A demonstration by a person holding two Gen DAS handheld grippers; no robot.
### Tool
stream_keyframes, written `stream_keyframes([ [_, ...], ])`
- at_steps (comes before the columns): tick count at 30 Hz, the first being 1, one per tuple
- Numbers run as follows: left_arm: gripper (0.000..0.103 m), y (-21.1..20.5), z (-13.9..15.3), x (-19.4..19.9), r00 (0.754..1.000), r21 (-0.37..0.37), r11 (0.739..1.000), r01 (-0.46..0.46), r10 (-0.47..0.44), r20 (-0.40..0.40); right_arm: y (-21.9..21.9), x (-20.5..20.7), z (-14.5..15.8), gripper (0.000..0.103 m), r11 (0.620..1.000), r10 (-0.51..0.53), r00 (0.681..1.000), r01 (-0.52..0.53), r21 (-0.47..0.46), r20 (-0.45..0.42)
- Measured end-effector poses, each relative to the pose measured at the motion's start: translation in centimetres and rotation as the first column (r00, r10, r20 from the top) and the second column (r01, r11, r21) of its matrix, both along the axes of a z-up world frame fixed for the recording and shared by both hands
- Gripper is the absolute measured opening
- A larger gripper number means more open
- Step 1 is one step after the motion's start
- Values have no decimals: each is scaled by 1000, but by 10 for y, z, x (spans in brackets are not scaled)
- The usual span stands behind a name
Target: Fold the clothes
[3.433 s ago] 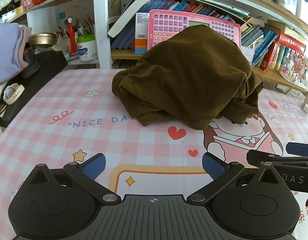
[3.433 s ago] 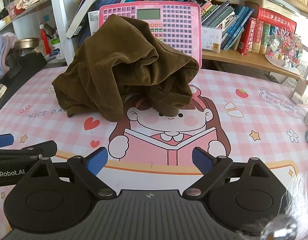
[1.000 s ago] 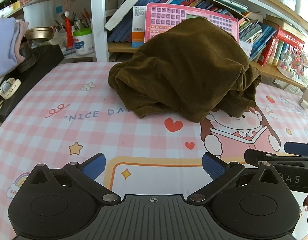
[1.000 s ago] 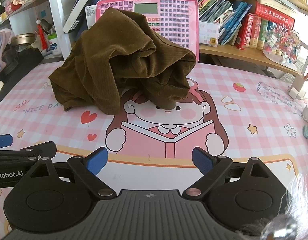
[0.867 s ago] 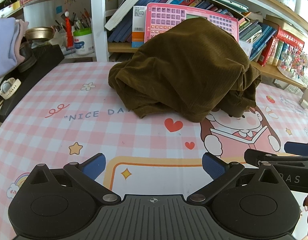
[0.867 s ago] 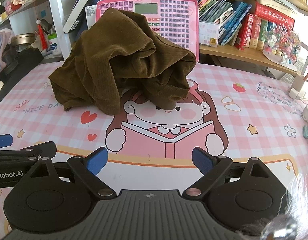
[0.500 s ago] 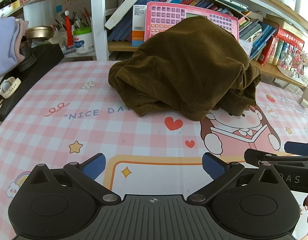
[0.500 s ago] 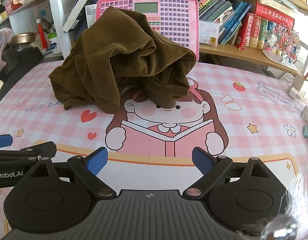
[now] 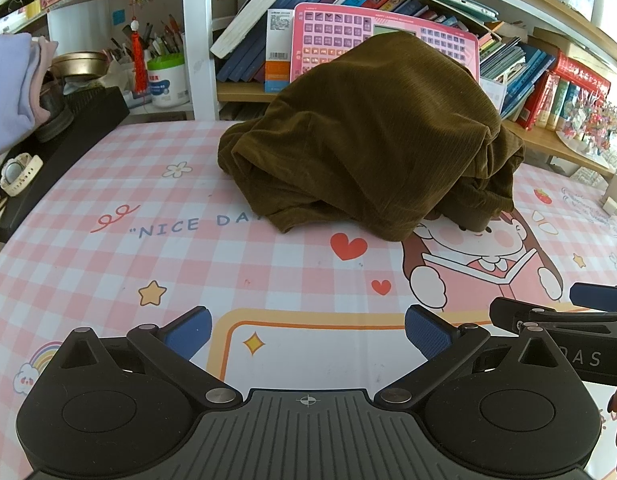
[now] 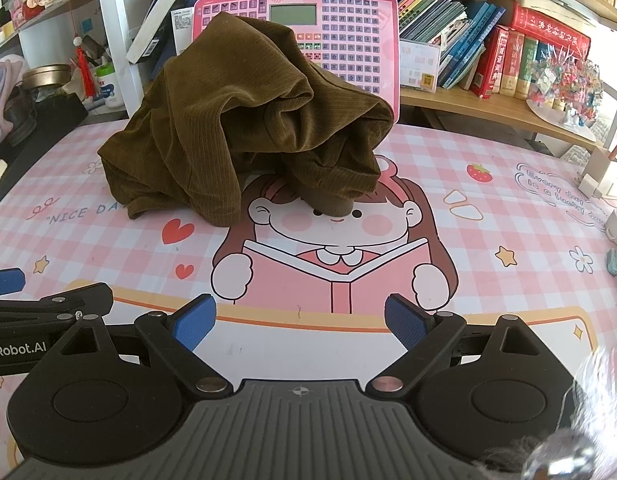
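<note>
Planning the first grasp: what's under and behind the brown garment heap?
The brown garment sits heaped on the pink checked mat, hiding the cartoon girl's hair. Behind it stands a pink keyboard toy, left side covered. Anything inside the heap is hidden.

Both views were bright and evenly lit by daylight that came from the right of the frame, where the far right edge washed out to near white. The brown garment (image 9: 372, 136) cast only a soft, short shadow on the table (image 9: 108, 264). Focus was sharp across the middle. Fisheye distortion bowed the shelves (image 10: 488, 104) at the upper edges, and a blurred pale smear sat in the lower right corner of the right wrist view.
</note>
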State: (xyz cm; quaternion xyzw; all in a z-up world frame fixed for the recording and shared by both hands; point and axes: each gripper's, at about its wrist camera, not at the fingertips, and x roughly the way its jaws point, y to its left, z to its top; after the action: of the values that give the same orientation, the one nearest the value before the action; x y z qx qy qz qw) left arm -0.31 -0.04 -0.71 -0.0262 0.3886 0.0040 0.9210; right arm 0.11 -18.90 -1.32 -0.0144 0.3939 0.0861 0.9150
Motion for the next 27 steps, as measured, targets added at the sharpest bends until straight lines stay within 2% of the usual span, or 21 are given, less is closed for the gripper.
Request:
stream_keyframes([
  [27,103,-5,-1,1,1000,4,1000,-9,9,-12,-6,1,-2,91,1000,-3,1000,3,7,-7],
])
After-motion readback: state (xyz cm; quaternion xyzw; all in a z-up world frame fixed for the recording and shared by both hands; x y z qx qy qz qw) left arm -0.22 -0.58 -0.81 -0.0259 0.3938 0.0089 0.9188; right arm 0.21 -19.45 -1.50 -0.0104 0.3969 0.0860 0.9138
